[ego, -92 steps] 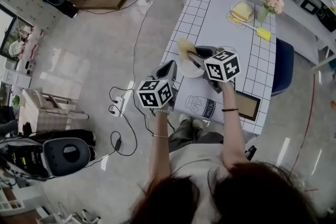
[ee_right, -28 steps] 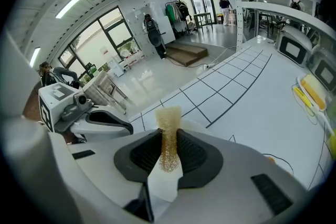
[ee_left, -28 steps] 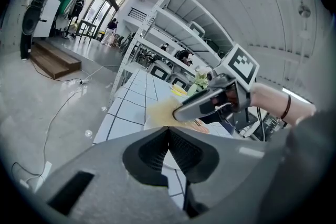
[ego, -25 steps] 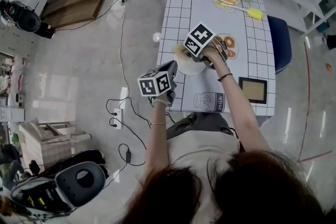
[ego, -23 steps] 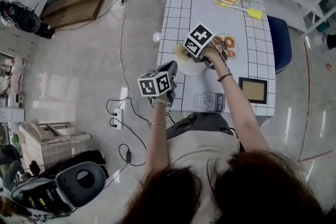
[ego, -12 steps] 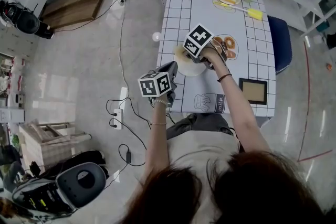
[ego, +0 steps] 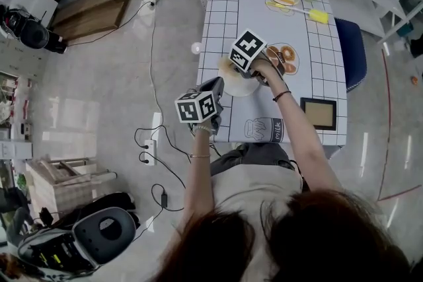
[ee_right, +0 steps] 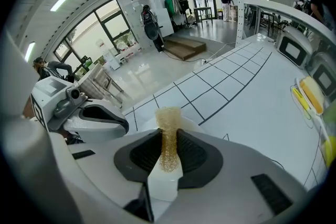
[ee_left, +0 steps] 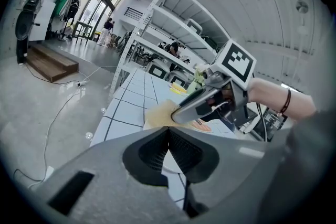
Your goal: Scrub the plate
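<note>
Right claw (ee_right: 168, 136) clamps sponge (ee_right: 168, 122) over plate (ego: 236, 88); left claw (ee_left: 168, 131) pinches rim.

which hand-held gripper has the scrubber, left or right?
The right hand-held gripper: a yellow mesh scrubber is pinched between its jaws. The left hand-held gripper is shut on the plate instead.

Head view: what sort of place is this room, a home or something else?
Probably a lab or workshop hall, not a home: polished grey floor crossed by loose black cables, open white metal shelving, tall glass windows.
</note>
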